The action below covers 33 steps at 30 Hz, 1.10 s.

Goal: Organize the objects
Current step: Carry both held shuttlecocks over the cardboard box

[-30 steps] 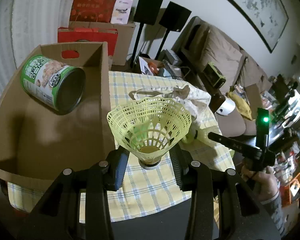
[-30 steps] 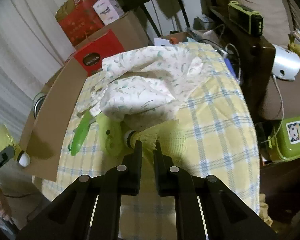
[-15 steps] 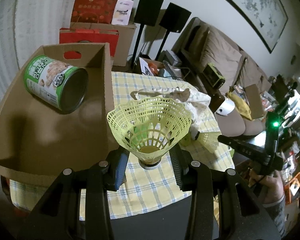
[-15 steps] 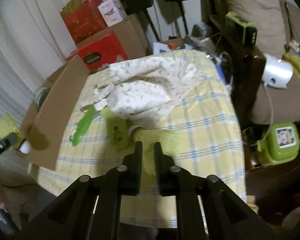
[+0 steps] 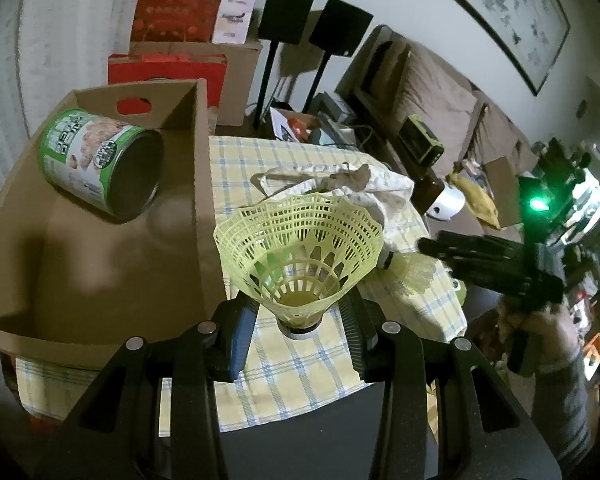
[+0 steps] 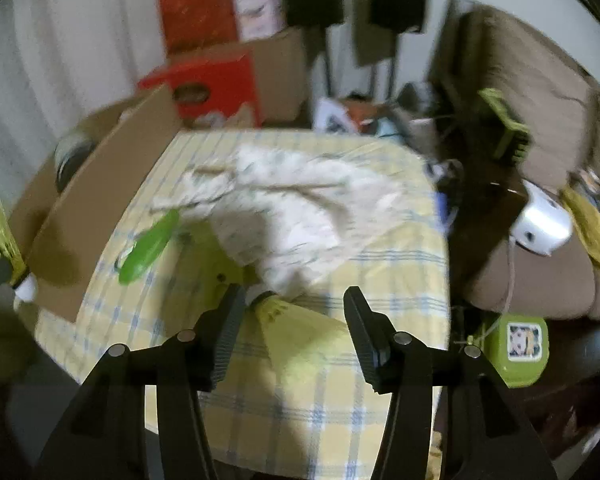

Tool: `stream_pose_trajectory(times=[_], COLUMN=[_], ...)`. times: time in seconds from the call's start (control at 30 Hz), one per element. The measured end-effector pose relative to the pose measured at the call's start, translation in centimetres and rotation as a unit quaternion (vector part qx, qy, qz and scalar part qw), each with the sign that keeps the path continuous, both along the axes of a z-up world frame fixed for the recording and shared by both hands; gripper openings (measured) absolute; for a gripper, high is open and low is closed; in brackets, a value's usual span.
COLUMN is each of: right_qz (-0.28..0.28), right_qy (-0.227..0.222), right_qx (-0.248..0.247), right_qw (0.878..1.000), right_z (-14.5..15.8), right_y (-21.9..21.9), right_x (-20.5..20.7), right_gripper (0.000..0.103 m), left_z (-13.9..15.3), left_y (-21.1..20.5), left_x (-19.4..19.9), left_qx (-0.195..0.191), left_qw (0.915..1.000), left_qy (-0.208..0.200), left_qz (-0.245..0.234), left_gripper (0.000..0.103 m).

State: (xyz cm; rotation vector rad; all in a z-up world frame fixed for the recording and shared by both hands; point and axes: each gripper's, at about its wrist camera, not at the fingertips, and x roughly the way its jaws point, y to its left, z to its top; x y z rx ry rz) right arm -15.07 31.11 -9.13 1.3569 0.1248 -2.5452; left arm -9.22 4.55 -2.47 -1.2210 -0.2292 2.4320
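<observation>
My left gripper (image 5: 298,330) is shut on the cork of a yellow shuttlecock (image 5: 300,252), skirt facing away, just right of the cardboard box (image 5: 202,200). A green can (image 5: 100,164) lies on its side in the box. My right gripper (image 6: 292,320) is open above the checked tablecloth (image 6: 324,400); a second yellow shuttlecock (image 6: 300,324) lies between and just below its fingers, also seen in the left wrist view (image 5: 410,272). The right gripper (image 5: 432,246) shows in the left wrist view at the table's right edge.
A crumpled white cloth (image 6: 300,208) lies mid-table with a green plastic tool (image 6: 150,246) and a green toy partly under it. Red boxes (image 5: 168,64), speaker stands (image 5: 288,12) and a sofa (image 6: 540,120) lie beyond. A green container (image 6: 518,348) sits right of the table.
My right gripper has opened and let go of the second shuttlecock while lifting back from the table. My left gripper keeps its shuttlecock and has risen slightly beside the box.
</observation>
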Motion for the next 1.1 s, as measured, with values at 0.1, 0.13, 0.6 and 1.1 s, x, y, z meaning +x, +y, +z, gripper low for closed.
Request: stream_pose_trajectory(times=[0.1, 0.13, 0.6, 1.1], right_qz=[0.029, 0.043, 0.07, -0.007], right_qy=[-0.024, -0.038, -0.081, 0.029], right_qx=[0.019, 0.028, 0.048, -0.019], right_qw=[0.999, 0.998, 0.993, 0.999], right_z=[-1.3, -1.9, -4.8, 2.2], right_y=[-0.7, -1.0, -0.8, -0.9], right_x=[-1.1, -1.4, -0.3, 2.3], right_gripper=[0.053, 0.053, 0.039, 0.034], left_z=[0.0, 0.0, -0.6, 0.0], left_y=[0.0, 0.0, -0.3, -1.2], left_x=[0.0, 0.1, -0.2, -0.4], left_qx=[-0.002, -0.002, 0.004, -0.014], left_qw=[1.0, 1.0, 0.9999, 0.9996], left_qy=[-0.002, -0.002, -0.013, -0.006], left_qz=[0.0, 0.001, 0.006, 0.022], left_gripper=[0.037, 0.037, 0.037, 0.037])
